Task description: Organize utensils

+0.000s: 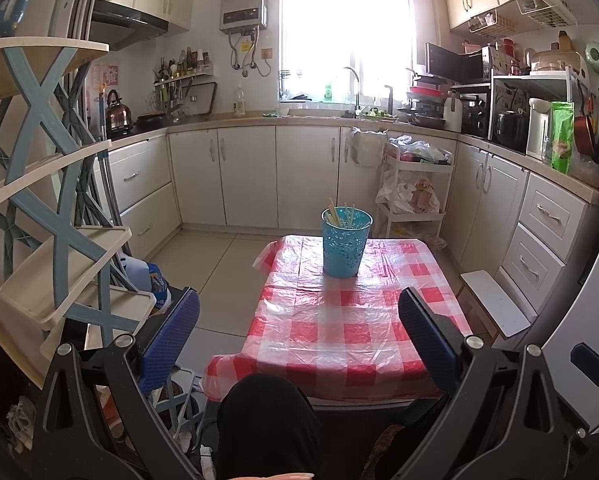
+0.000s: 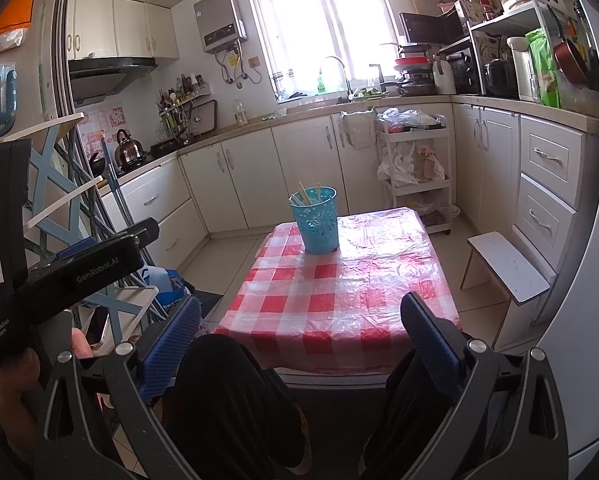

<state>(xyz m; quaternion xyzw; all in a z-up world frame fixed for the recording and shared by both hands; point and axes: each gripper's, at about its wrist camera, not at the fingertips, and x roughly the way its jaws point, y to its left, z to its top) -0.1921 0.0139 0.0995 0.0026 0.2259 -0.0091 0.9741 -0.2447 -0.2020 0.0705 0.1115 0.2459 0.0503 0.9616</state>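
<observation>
**Both grippers wide, cup at the table's far end**

I see my left gripper [image 1: 299,332] and right gripper [image 2: 301,336] at the bottom of their frames, jaws spread, holding nothing. The blue perforated cup [image 1: 346,242] stands upright mid-frame on the red-checked tablecloth [image 1: 339,332], with pale chopsticks [image 1: 349,214] inside it.

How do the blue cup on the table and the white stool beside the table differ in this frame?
The blue cup stands on the checked tablecloth; the white stool stands on the floor to the table's right. The blue cup is round and perforated; the white stool is flat-topped and solid. The blue cup holds chopsticks; the white stool's top is bare. Both are upright.
</observation>
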